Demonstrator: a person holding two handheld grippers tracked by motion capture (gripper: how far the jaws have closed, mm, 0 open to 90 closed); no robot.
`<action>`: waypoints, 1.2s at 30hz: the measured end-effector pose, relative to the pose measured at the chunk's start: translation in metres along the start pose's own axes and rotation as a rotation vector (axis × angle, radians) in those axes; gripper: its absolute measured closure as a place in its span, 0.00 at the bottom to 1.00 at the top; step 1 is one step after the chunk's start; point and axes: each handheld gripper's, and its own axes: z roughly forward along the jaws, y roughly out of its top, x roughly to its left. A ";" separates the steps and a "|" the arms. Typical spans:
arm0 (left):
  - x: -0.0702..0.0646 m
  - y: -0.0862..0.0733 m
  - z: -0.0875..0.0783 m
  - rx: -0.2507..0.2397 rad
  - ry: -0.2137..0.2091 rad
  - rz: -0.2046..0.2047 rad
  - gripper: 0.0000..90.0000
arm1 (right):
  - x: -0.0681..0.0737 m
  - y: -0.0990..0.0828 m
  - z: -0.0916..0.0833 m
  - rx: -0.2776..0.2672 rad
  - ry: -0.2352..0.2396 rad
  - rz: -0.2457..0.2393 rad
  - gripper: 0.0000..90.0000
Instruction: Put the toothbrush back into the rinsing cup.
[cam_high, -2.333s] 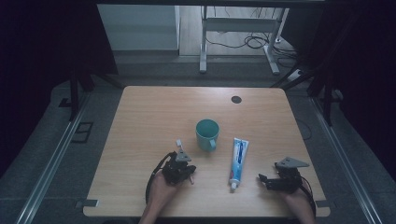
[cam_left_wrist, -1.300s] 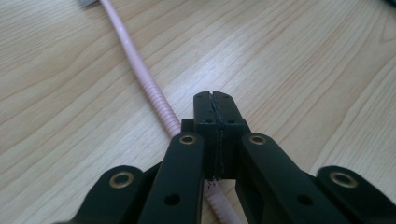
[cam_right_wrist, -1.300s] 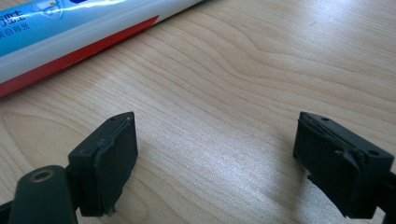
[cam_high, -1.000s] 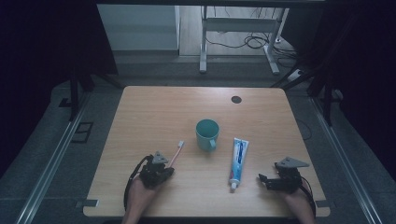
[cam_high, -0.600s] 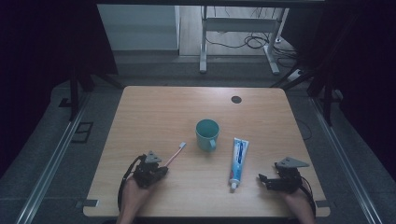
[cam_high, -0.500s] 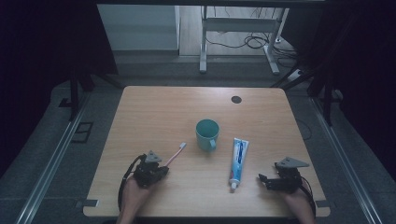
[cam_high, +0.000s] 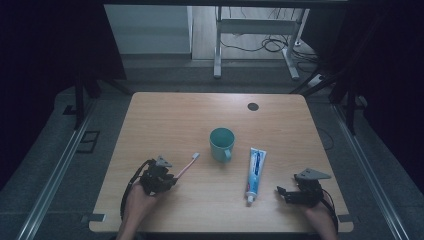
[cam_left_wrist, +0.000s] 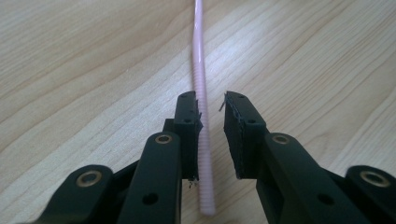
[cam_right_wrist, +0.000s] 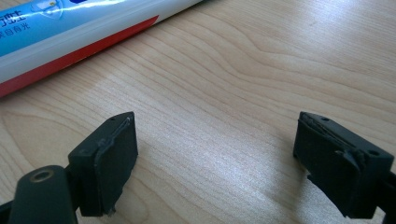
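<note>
With the left gripper (cam_left_wrist: 211, 116) just opening off the toothbrush (cam_left_wrist: 201, 93) on the table (cam_high: 165, 115), we widen it fully before lifting straight away, right gripper (cam_right_wrist: 215, 163) resting spread.

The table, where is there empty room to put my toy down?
The far half of the table is bare, from the teal cup back to the small dark hole. The left edge beyond the left gripper is free too. It is crowded near the front: pink toothbrush, cup, toothpaste tube and right gripper.
</note>
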 end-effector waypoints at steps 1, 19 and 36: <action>0.000 0.002 0.001 0.013 0.002 0.001 0.83 | 0.000 0.000 0.000 0.000 0.000 0.000 0.15; 0.003 0.055 0.019 0.268 -0.002 0.014 0.81 | 0.000 0.000 0.000 -0.001 0.000 -0.002 0.15; 0.005 0.086 0.038 0.433 -0.018 0.013 0.82 | 0.000 0.000 0.000 -0.001 0.000 -0.002 0.15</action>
